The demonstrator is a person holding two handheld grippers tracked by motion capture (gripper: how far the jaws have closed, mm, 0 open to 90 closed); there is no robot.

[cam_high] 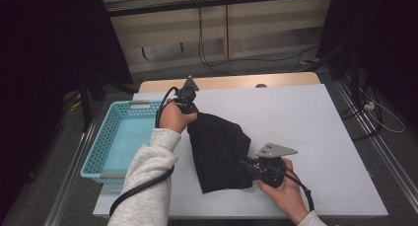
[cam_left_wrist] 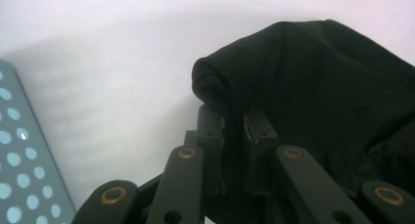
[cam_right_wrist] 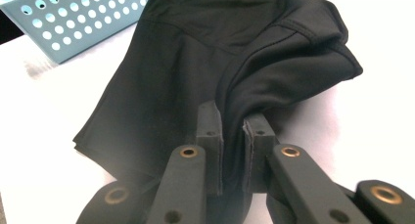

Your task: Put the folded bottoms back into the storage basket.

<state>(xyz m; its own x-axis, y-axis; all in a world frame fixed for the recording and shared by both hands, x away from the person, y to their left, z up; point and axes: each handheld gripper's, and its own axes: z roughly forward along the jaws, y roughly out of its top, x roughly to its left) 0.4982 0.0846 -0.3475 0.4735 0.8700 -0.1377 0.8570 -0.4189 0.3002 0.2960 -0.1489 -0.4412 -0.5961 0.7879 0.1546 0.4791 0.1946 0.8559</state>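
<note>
A black cloth garment point(cam_high: 217, 152) lies folded on the white table top point(cam_high: 305, 122) near its middle. My left gripper point(cam_high: 189, 112) pinches the garment's far left corner; in the left gripper view a bunched fold of the black garment point(cam_left_wrist: 313, 87) runs down between the two jaws of the left gripper point(cam_left_wrist: 234, 117), which are shut on it. My right gripper point(cam_high: 245, 163) holds the garment's near right edge. In the right gripper view the black garment point(cam_right_wrist: 195, 67) spreads out ahead, and a fold of it is clamped between the jaws of the right gripper point(cam_right_wrist: 234, 117).
A light blue perforated plastic basket point(cam_high: 106, 142) stands at the table's left edge, beside the left hand; its wall point(cam_right_wrist: 73, 23) shows at the top left of the right gripper view. White table surface lies to the right of the garment. Cables trail on the floor behind.
</note>
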